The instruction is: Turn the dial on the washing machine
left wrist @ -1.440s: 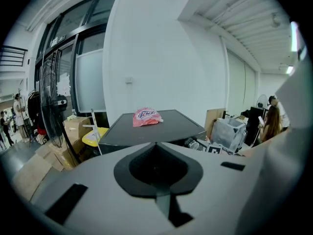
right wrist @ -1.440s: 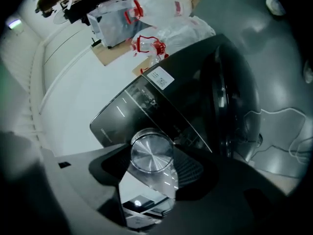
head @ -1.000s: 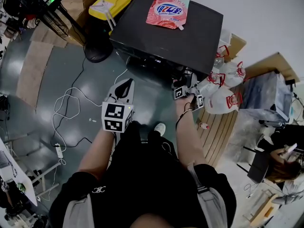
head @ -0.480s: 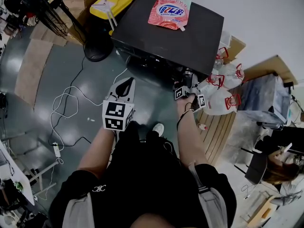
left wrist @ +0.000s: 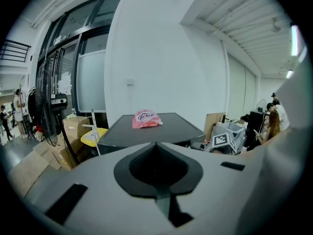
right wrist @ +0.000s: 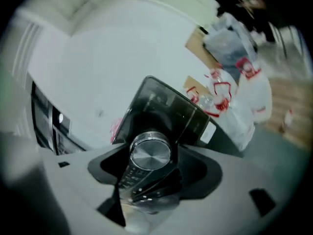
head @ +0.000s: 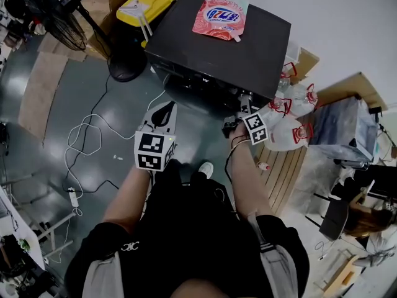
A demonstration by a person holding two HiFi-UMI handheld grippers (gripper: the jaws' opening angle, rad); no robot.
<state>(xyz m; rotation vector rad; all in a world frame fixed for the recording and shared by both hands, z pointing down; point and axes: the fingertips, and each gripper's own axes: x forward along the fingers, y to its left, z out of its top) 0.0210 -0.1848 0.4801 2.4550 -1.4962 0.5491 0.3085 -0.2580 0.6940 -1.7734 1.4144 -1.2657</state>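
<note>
Pretty sure I'm at the let-go end of a twist. My right gripper [head: 244, 102] is up at the dial [right wrist: 150, 152], and its jaws have just been opening. They're wide now, with the knob between them, and don't look to be squeezing it. Next I'd back straight off, or re-grip squarely for another turn. The dial's a round brushed-silver knob with a shiny rim, on the dark front panel near the washing machine's [head: 217, 48] right corner. My left gripper [head: 165, 110] hangs back with its jaws together, empty.

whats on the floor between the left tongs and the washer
The head view shows grey floor with a white cable crossing it between the left tongs and the washer.
</note>
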